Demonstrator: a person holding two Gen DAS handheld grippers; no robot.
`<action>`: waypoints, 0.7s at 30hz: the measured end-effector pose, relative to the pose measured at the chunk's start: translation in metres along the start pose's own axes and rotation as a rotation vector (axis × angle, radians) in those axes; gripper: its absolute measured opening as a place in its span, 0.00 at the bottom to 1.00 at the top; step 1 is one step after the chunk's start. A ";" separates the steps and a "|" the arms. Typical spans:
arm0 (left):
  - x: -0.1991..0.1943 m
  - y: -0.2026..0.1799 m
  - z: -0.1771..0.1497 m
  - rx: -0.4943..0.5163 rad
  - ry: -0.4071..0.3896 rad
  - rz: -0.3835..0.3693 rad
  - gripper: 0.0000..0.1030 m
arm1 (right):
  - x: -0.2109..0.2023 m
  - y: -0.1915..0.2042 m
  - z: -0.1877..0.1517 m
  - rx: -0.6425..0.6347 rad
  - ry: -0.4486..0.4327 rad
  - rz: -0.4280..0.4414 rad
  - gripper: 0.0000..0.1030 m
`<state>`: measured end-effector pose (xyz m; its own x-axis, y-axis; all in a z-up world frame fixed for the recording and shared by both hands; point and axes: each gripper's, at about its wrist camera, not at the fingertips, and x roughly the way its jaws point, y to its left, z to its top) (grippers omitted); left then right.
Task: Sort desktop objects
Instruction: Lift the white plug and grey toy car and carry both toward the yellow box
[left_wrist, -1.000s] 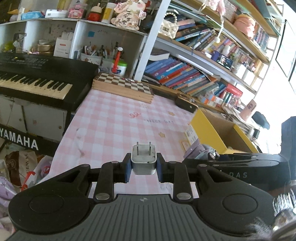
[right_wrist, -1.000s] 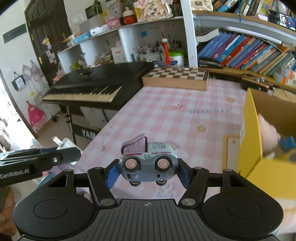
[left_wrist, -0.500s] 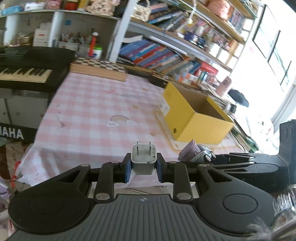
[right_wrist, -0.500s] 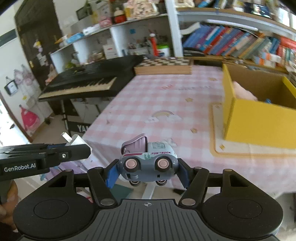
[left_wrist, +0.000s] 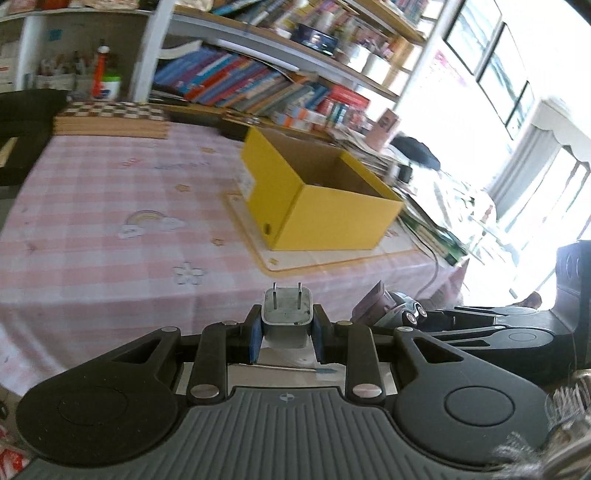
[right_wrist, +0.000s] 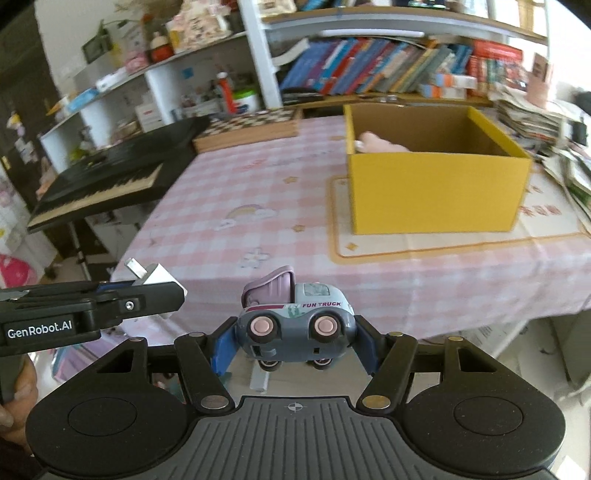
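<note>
My left gripper (left_wrist: 286, 328) is shut on a white plug adapter (left_wrist: 287, 319), prongs pointing forward, held off the near edge of the pink checked table (left_wrist: 110, 206). It also shows in the right wrist view (right_wrist: 155, 280). My right gripper (right_wrist: 293, 339) is shut on a grey toy truck (right_wrist: 295, 325) with a purple bed, also in front of the table edge; the truck shows in the left wrist view (left_wrist: 391, 306). An open yellow box (right_wrist: 436, 192) stands on a mat on the table, with a pink soft thing (right_wrist: 376, 146) inside.
A wooden chessboard box (left_wrist: 110, 118) lies at the table's far edge. A black keyboard (right_wrist: 107, 177) stands left of the table. Bookshelves (right_wrist: 388, 62) run behind. Stacked papers (right_wrist: 535, 122) lie right of the yellow box.
Both grippers have pulled back from the table and swung to the right, each still holding its object. The yellow box now sits farther away and more central.
</note>
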<state>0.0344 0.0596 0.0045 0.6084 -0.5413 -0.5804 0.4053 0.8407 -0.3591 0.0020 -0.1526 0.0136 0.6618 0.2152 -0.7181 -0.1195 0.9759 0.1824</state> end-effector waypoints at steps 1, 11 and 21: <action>0.004 -0.003 0.001 0.006 0.005 -0.008 0.24 | -0.002 -0.004 -0.001 0.007 0.000 -0.007 0.63; 0.042 -0.048 0.008 0.040 0.038 -0.053 0.24 | -0.011 -0.058 0.001 0.057 0.006 -0.039 0.63; 0.077 -0.094 0.020 0.042 0.046 -0.023 0.24 | -0.014 -0.113 0.017 0.048 0.006 -0.001 0.63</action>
<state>0.0568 -0.0616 0.0084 0.5670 -0.5583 -0.6056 0.4479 0.8260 -0.3422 0.0194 -0.2666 0.0142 0.6573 0.2143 -0.7225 -0.0831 0.9735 0.2132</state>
